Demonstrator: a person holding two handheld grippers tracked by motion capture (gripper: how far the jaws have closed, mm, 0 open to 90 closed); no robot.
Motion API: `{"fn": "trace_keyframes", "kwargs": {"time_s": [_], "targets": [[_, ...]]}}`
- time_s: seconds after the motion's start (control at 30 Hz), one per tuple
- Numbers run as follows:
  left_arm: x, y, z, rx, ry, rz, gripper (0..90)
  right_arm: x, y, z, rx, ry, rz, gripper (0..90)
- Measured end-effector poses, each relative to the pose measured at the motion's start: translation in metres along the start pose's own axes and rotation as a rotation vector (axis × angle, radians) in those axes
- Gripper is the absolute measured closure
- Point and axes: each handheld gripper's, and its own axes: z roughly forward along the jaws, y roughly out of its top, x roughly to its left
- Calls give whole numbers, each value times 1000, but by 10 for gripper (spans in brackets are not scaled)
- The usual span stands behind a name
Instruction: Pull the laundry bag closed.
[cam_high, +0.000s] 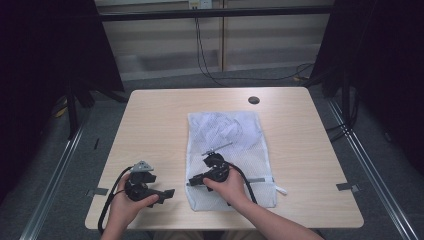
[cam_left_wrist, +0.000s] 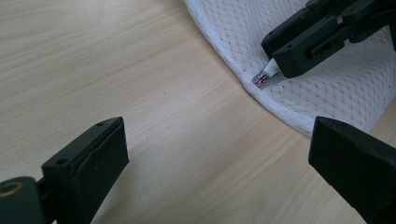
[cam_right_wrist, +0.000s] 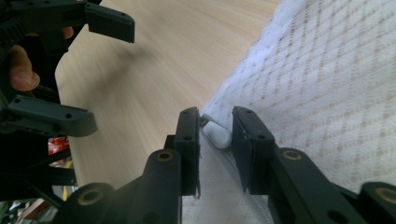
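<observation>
Zipper pull (cam_right_wrist: 217, 134), the small white tab with a metal slider at the edge of the white mesh laundry bag (cam_high: 230, 150), sits right between the jaws of your right gripper (cam_right_wrist: 215, 140). Those jaws are narrowed around the tab with a slim gap on each side; I cannot tell that the pads press on it yet. In the left gripper view the same tab (cam_left_wrist: 267, 73) pokes out beyond the tip of that jaw, at the bag's seam (cam_left_wrist: 243, 84).

Judging by this, you are at the grasp: the tab is bracketed, but the pinch is not finished and the run of the zipper is left to do. Whether the bag stands zipped or unzipped I cannot tell from here.

Your left gripper (cam_left_wrist: 219, 158) is spread wide with nothing between its jaws, hovering over bare wood just short of the bag's edge, and it faces the right gripper across a small stretch of the pale wooden table (cam_high: 160, 125). It could come in to pin the mesh near the tab.

Beyond your tools, the bag lies flat toward the far side of the table, crumpled white cloth showing through its far half. A dark round hole (cam_high: 254, 100) lies near the far edge, well apart. Nothing stands in the way along the seam.
</observation>
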Motion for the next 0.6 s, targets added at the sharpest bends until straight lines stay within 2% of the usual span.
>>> {"fn": "trace_keyframes", "kwargs": {"time_s": [0.47,0.53,0.6], "targets": [[-4,-1,4,5,-8,-2,44,2,1,4,4,16,1,771],[-3,-1,4,7,-8,-1,45,2,2,5,8,21,-1,786],[-4,-1,3,8,-7,-2,45,2,2,6,25,23,-5,848]]}}
